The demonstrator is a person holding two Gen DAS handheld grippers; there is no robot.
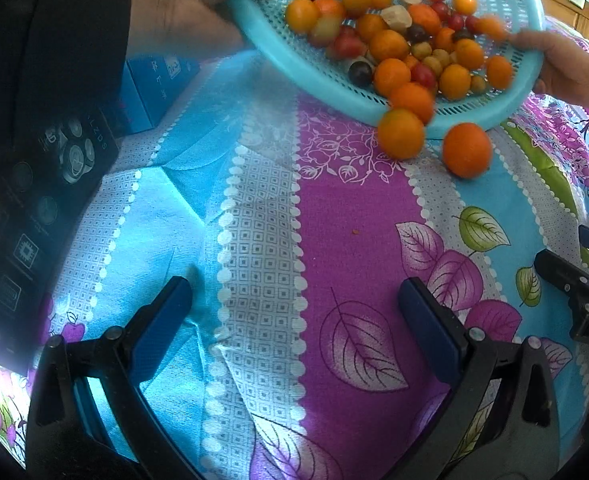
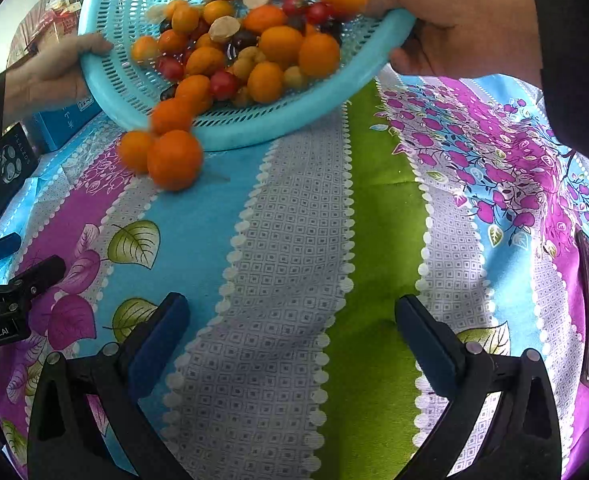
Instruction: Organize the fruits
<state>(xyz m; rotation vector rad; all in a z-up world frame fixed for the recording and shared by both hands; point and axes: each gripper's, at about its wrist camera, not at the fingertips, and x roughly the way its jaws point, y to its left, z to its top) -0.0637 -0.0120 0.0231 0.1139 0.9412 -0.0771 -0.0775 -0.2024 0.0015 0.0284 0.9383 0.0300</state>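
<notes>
A turquoise basket (image 2: pixel 254 132) tilts at the top of both frames, gripped by two bare hands (image 2: pixel 454 24), spilling oranges (image 2: pixel 174 158) onto the flowered cloth (image 2: pixel 278 260). Left gripper (image 1: pixel 294 312) and right gripper (image 2: pixel 292 320) gape wide, empty. At left edge, "GenRobot.AI" marks the other gripper's body.

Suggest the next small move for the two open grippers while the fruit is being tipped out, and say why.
Probably wait, holding both back: bare hands tilt the turquoise perforated plastic colander, and blurred round orange fruits are spilling over its rim onto the floral tablecloth. The left gripper and right gripper are open and hold nothing.
</notes>
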